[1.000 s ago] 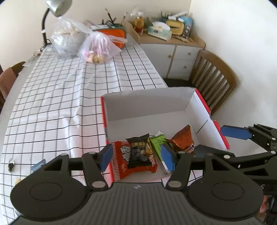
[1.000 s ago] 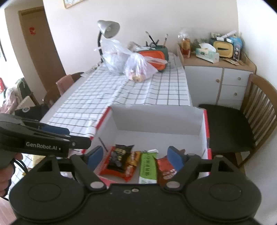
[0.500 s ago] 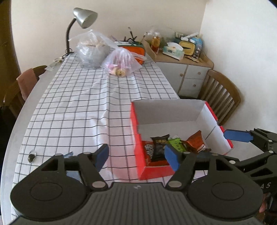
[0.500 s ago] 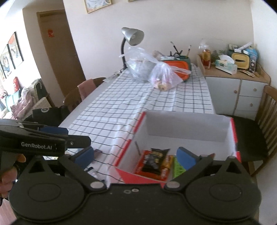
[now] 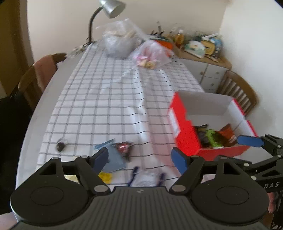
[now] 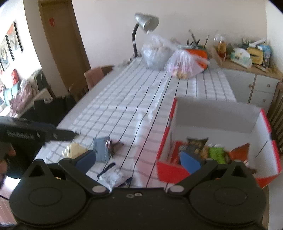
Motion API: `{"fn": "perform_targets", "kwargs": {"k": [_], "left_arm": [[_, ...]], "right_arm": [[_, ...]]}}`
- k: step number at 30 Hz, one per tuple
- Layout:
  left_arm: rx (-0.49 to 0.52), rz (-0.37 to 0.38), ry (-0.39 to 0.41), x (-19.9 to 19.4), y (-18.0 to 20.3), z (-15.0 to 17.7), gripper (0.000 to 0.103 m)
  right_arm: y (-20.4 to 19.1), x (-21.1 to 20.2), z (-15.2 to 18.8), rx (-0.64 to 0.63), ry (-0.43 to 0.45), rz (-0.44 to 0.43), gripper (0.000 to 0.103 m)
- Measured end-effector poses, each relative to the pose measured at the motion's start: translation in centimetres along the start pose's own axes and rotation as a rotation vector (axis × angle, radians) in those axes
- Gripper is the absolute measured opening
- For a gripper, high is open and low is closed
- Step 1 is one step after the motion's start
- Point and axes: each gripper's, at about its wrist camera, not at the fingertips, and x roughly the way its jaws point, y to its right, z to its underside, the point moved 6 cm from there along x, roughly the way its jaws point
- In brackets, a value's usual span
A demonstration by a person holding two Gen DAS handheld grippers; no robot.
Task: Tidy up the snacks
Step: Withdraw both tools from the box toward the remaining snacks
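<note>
A red box with a white inside [image 5: 184, 127] [image 6: 260, 127] stands at the table's near right and holds several snack packs [image 5: 214, 136] [image 6: 215, 152]. Loose snacks lie on the checked cloth near the front edge: a blue-grey pack [image 5: 115, 157] [image 6: 101, 149], a dark red candy [image 5: 124, 146] [image 6: 113, 145], a yellow piece [image 5: 106, 177], a clear white pack [image 5: 146, 178] [image 6: 113, 176] and a pale gold pack [image 6: 74, 149]. My left gripper [image 5: 139, 157] is open and empty above the loose snacks. My right gripper [image 6: 138, 159] is open and empty left of the box.
Two clear plastic bags [image 5: 134, 47] [image 6: 169, 56], a desk lamp [image 5: 109, 10] and an orange container [image 6: 198, 53] stand at the table's far end. A cluttered sideboard [image 6: 247, 70] and wooden chairs [image 5: 238, 90] flank the table. A small dark object [image 5: 61, 146] lies near the left edge.
Both grippers have pulled back and swung left, away from the box. The loose snacks at the table's front edge have come into view. Both stay open and empty.
</note>
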Motion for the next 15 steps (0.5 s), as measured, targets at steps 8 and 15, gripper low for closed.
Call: {"fn": "perform_targets", "kwargs": {"k": [8,15], "left_arm": [[-0.063,-0.037,-0.077,0.9,-7.6,2.1,0.078],[-0.100,-0.074,-0.180,3.0,-12.1,4.9,0.078]], "right_arm": [[-4.4,4.0,1.9,-0.057,-0.087,-0.016,0.102],[-7.2,7.6,3.4,-0.125,-0.158,-0.029,0.100]]}}
